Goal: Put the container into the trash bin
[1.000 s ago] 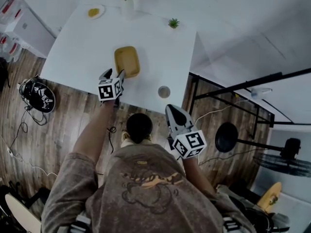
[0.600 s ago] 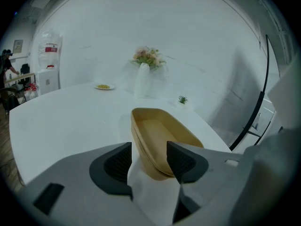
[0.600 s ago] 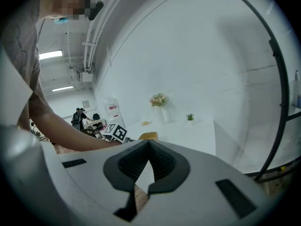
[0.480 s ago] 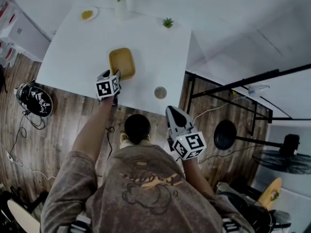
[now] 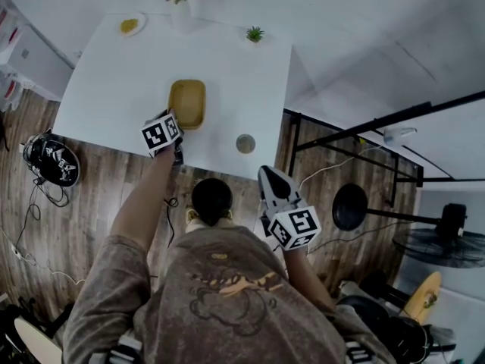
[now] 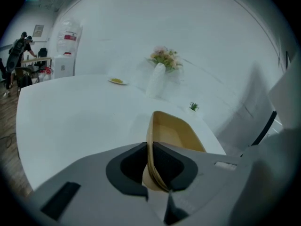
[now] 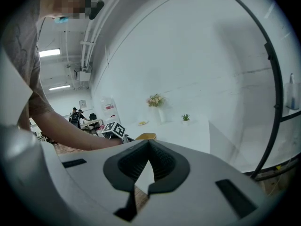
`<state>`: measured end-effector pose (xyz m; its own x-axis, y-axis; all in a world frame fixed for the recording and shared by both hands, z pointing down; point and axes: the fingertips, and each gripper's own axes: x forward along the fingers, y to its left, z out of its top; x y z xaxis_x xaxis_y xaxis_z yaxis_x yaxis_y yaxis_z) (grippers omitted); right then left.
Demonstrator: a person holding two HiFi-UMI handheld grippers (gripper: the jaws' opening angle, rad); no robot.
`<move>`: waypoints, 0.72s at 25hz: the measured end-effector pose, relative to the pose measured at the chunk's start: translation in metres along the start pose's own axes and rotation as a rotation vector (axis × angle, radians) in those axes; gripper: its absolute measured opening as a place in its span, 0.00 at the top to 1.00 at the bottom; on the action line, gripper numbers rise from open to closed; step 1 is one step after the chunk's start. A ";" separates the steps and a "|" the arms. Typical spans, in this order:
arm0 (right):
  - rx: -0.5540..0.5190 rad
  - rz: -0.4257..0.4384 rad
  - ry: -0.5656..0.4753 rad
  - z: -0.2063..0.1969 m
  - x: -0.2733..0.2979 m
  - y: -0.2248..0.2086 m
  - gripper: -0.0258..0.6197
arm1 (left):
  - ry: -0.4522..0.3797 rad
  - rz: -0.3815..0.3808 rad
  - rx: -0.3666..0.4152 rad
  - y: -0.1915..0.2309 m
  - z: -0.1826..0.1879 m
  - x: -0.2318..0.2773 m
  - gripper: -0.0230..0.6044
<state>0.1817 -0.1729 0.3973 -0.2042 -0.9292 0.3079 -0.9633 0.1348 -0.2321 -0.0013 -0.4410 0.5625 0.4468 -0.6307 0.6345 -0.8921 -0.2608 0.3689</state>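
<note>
Narrowed since a second ago, the left tongs (image 5: 176, 127) meet the yellow container (image 5: 186, 103) on the white tabletop (image 5: 106, 74), head view. Left gripper view: closing tongs pinch its near rim. Right gripper view: right tongs (image 7: 149, 150) pressed together, empty.

Studio: white backdrop (image 5: 356, 36), black frame (image 5: 379, 123)

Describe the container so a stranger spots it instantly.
On the white table, near the person's edge, is the container, its rim between the closing jaws of the left gripper. It alone is a mustard-yellow oblong tray; the plant, vase and plate stand farther back.
</note>
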 end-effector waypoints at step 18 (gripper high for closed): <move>-0.004 -0.002 -0.020 0.001 -0.011 -0.006 0.96 | -0.078 -0.088 0.142 -0.038 0.031 -0.034 0.93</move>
<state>0.1897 -0.1640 0.3945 -0.1992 -0.9362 0.2894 -0.9643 0.1346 -0.2282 0.0160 -0.4321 0.5063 0.5223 -0.6541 0.5471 -0.8525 -0.4152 0.3175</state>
